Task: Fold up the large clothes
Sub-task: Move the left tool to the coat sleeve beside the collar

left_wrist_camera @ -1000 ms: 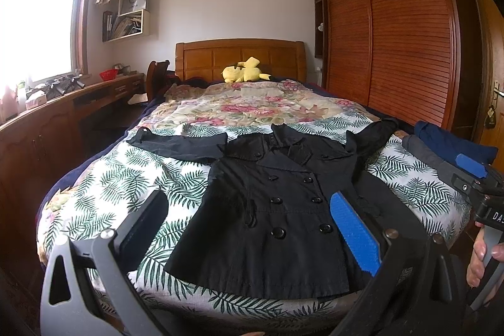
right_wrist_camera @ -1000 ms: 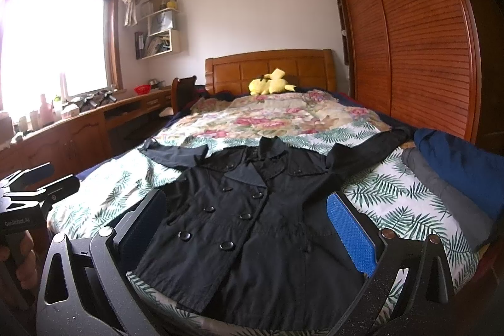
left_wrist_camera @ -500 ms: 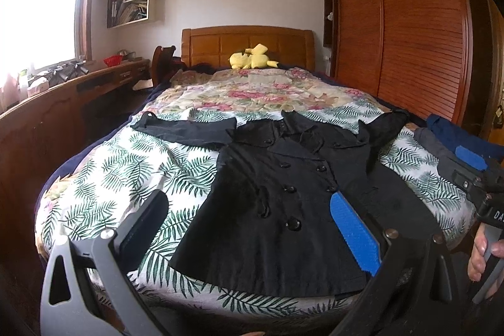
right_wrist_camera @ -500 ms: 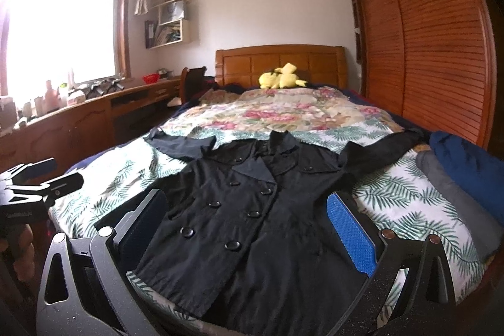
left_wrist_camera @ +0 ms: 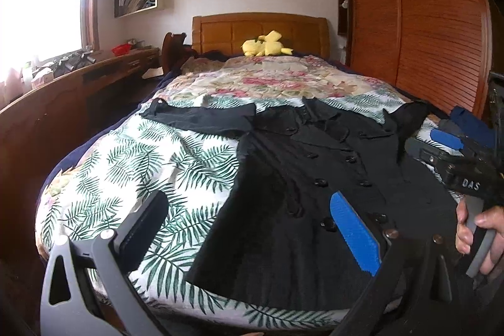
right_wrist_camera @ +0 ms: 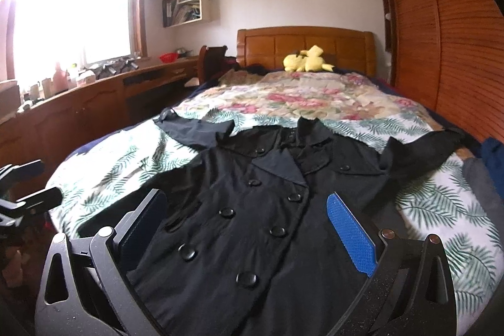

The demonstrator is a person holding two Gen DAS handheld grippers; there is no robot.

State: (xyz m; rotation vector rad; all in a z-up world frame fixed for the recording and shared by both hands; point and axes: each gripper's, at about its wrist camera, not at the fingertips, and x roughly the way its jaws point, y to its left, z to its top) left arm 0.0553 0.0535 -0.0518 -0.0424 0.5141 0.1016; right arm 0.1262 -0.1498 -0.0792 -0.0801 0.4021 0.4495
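Coat (right_wrist_camera: 252,210): black, laid flat and face up on the bed (left_wrist_camera: 132,166), sleeves spread to both sides.
Left tool (left_wrist_camera: 249,229): fingers held wide apart, nothing gripped, above the hem.
Right tool (right_wrist_camera: 249,229): spread likewise, empty.
Beside coat: what may be folded blue clothing (left_wrist_camera: 469,125).

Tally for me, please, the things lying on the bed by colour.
Black: 1, the coat
Yellow: 1, the plush toy
Dark blue: 1, the folded garment
Grey: 1, the folded garment
Total: 4
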